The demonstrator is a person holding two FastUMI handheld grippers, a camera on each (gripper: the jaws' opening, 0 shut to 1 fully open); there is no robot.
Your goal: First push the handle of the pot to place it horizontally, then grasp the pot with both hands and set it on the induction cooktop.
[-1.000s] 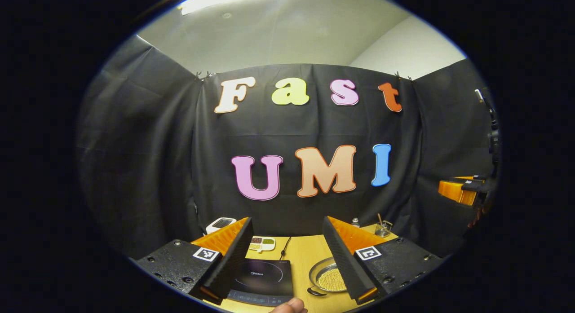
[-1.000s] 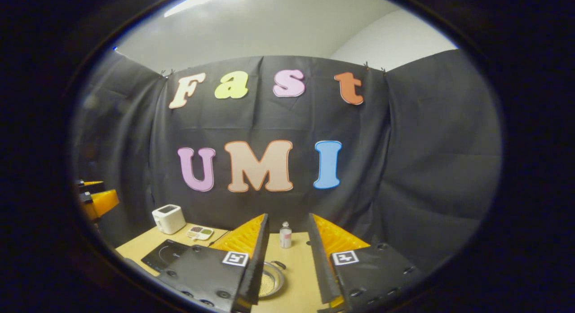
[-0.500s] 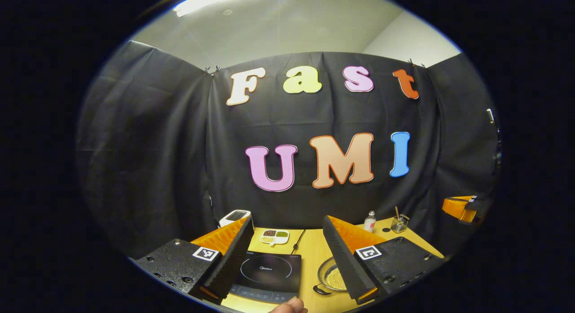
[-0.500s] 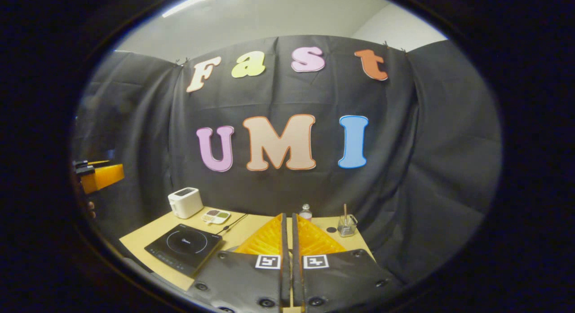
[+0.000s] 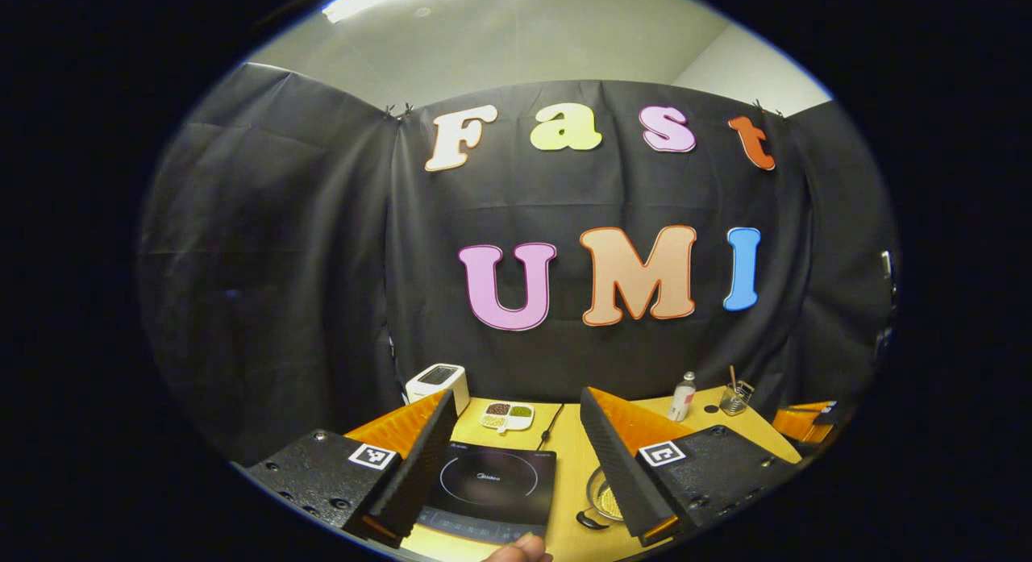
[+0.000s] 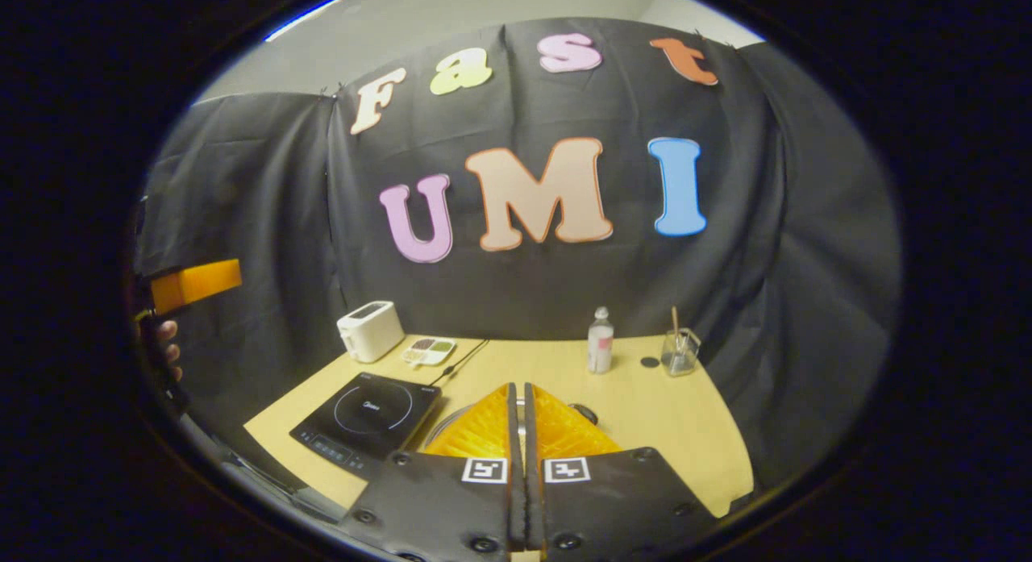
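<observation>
You held the left gripper (image 5: 516, 433) spread wide above the table's (image 6: 661, 417) near edge, the induction cooktop (image 5: 493, 485) between its fingers. The pot (image 5: 603, 497) sat just right of the cooktop, partly behind the right-hand finger. Your right gripper (image 6: 517, 409) was pressed together on nothing, the pot's rim (image 6: 451, 421) peeking out behind it.

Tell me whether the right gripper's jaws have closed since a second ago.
Yes. The right gripper now has its jaws together above the table; a second ago they stood apart, with the bottle between them.
</observation>
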